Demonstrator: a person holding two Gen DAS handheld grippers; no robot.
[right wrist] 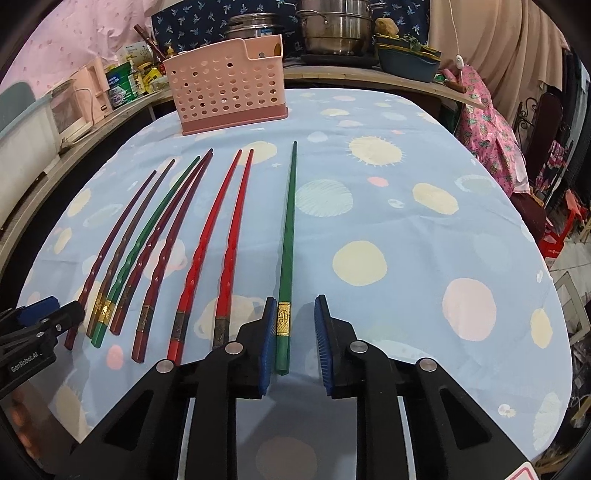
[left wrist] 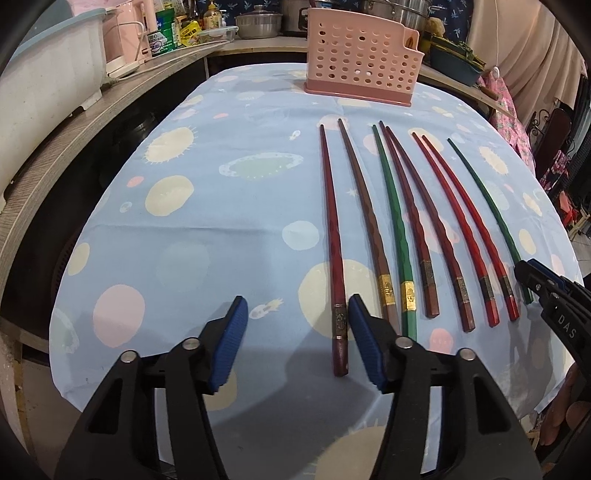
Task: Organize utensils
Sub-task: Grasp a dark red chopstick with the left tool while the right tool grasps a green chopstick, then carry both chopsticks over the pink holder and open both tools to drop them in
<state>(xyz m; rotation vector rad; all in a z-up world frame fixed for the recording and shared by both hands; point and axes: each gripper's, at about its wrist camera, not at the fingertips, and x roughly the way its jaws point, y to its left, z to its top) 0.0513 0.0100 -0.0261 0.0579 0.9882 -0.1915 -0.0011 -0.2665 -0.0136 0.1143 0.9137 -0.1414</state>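
Observation:
Several chopsticks lie side by side on the blue patterned tablecloth [left wrist: 207, 221], thick ends towards me. My left gripper [left wrist: 297, 314] is open; the leftmost dark red chopstick [left wrist: 334, 258] lies between its fingers, close to the right pad. My right gripper [right wrist: 295, 314] is open around the thick end of the rightmost green chopstick [right wrist: 287, 236], which lies near the left pad. A second green chopstick [left wrist: 393, 229] and bright red ones [right wrist: 207, 240] lie between. A pink perforated utensil holder [left wrist: 360, 59] stands at the table's far side; it also shows in the right wrist view [right wrist: 229, 85].
A wooden counter [left wrist: 74, 136] runs along the left and back with bottles, a pink appliance [left wrist: 125, 33] and metal pots [right wrist: 332, 29]. A blue basin [right wrist: 406, 61] sits at the back right. Pink cloth [right wrist: 487, 122] hangs beyond the table's right edge.

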